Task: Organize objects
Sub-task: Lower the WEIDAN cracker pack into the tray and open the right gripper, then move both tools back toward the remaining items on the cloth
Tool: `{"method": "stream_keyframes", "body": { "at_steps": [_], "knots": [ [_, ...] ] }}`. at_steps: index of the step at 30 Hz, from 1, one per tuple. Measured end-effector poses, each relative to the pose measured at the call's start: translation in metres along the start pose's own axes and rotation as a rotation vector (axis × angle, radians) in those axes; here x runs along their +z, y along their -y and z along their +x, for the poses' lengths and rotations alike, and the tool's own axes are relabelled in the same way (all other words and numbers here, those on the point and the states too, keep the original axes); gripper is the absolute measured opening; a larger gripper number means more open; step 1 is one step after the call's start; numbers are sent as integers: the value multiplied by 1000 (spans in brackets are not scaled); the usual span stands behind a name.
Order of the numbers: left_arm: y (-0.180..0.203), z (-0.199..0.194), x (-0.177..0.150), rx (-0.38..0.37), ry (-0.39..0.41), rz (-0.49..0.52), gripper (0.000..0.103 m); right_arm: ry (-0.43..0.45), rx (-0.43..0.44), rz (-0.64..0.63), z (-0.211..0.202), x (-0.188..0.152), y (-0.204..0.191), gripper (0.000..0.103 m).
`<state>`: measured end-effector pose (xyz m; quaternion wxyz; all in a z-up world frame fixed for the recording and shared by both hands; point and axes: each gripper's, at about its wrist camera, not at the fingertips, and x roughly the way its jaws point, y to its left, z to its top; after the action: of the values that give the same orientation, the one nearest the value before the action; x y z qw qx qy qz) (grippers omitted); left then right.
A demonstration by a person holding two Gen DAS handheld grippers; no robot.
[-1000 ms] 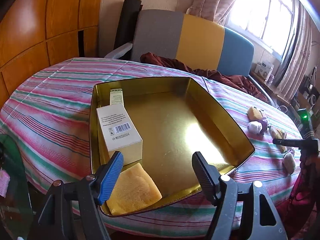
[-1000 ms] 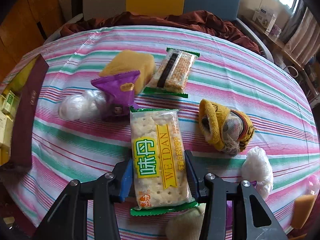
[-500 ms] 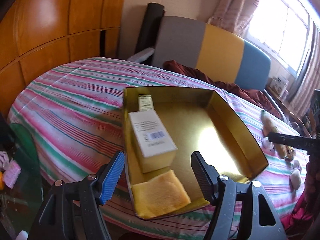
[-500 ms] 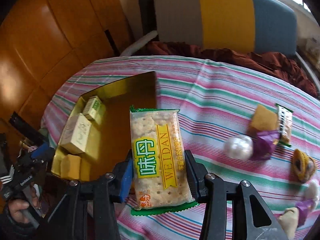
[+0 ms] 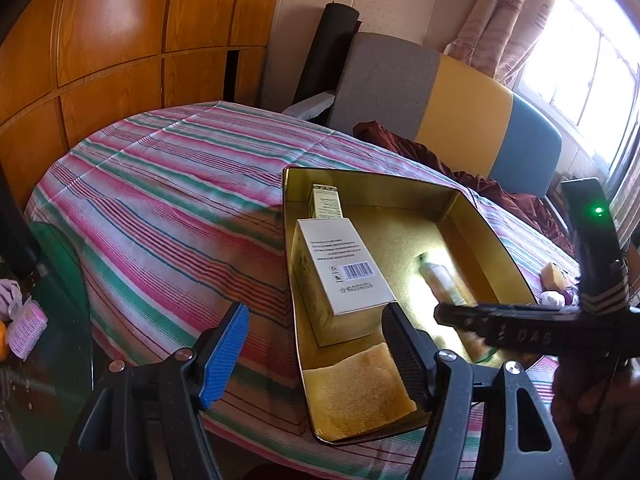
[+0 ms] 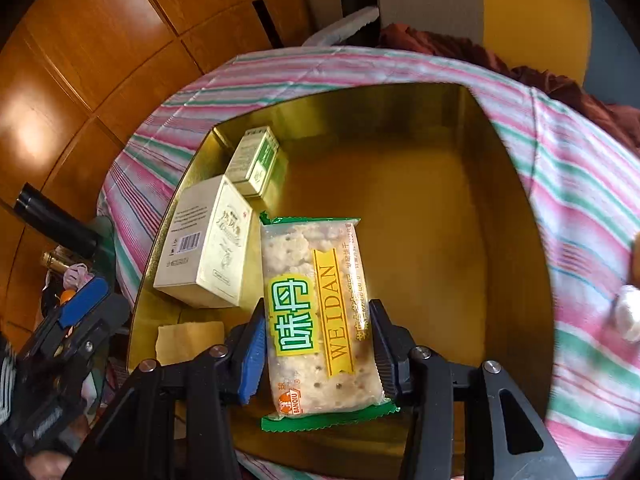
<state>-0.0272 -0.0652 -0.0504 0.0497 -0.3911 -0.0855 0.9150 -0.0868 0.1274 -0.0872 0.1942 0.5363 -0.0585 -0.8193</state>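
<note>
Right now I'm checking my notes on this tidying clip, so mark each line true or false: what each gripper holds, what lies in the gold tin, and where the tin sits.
1. The right gripper holds a cracker packet over the gold tin. True.
2. The left gripper holds the big white box. False: its fingers are open and empty, and the box lies in the tin.
3. A small green-and-white box lies in the tin beyond the big one. True.
4. The tin sits on a bare wooden table. False: it sits on a striped cloth.
5. A yellow sponge lies in the tin's near corner. True.
</note>
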Motion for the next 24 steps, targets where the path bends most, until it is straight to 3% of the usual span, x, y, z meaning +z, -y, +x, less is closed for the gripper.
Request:
{"method": "stream_keyframes", "body": {
  "at_steps": [1,3,8,14,19,24],
  "knots": [
    [-1,0,0,2,0,-3,70,-13,28,2,5,0,-4,51],
    [-3,0,0,7,1,-10,70,-41,99,9,13,-2,-10,66],
    [-2,1,-2,8,-2,-4,70,-42,137,-4,11,-14,-15,69],
    [7,-1,-3,0,2,30,70,7,83,-4,-8,-22,-8,70],
    [20,-6,-3,-3,14,74,70,82,-2,-22,-29,-29,1,82],
    [39,-12,-6,-5,26,145,70,150,-58,-23,-52,-37,15,84]
  ]
}}
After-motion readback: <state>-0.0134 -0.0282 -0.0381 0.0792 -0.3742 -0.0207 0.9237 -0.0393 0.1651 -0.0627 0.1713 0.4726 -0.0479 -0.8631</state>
